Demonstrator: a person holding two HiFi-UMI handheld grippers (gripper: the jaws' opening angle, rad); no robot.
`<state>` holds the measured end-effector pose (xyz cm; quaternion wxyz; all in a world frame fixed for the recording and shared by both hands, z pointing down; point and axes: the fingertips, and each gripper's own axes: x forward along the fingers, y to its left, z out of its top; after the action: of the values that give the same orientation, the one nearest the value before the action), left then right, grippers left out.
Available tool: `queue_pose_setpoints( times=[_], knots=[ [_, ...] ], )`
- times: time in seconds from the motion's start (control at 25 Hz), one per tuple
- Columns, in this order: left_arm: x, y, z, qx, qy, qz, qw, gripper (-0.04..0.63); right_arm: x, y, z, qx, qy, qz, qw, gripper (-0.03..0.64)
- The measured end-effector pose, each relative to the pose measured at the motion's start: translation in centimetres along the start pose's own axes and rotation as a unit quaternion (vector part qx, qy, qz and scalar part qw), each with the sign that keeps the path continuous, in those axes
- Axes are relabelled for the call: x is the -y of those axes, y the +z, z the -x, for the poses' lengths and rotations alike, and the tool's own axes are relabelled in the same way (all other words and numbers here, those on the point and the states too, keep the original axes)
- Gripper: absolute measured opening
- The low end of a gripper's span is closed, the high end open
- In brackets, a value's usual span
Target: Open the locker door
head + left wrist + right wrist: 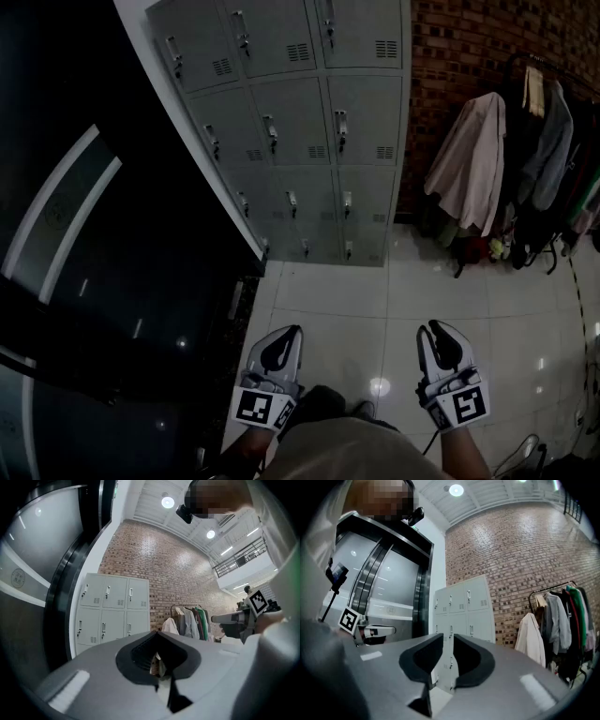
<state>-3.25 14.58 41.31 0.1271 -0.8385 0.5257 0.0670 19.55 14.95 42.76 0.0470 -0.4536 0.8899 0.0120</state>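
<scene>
A bank of grey lockers stands against the far wall, three columns wide, every door closed, each with a small metal handle. The same lockers show in the left gripper view and, as lockers, in the right gripper view. Both grippers hang low over the tiled floor, well short of the lockers. My left gripper has its tips together, seen up close as left gripper, with nothing held. My right gripper stands open by a narrow slit, right gripper, empty.
A dark glass partition fills the left side, right up to the lockers' left edge. A clothes rack with coats stands at the right against a brick wall. Glossy white floor tiles lie between me and the lockers.
</scene>
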Motion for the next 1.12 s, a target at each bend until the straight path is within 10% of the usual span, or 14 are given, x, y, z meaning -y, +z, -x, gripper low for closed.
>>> queue_pose_setpoints(
  times=[0.24, 0.48, 1.12],
  knots=[
    [-0.8, -1.2, -2.7, 0.005, 0.000, 0.008, 1.0000, 0.066, 2.0, 2.2, -2.8, 0.098, 0.013, -0.002, 0.995, 0.196],
    [-5.8, -4.1, -6.7, 0.016, 0.006, 0.010, 0.9998, 0.066, 3.5, -2.9, -9.0, -0.018, 0.015, 0.000, 1.000, 0.304],
    [-27.2, -14.1, -29.2, 0.022, -0.011, -0.005, 0.9997, 0.067, 12.9, -6.3, -40.1, -0.011, 0.004, 0.014, 1.000, 0.425]
  ],
)
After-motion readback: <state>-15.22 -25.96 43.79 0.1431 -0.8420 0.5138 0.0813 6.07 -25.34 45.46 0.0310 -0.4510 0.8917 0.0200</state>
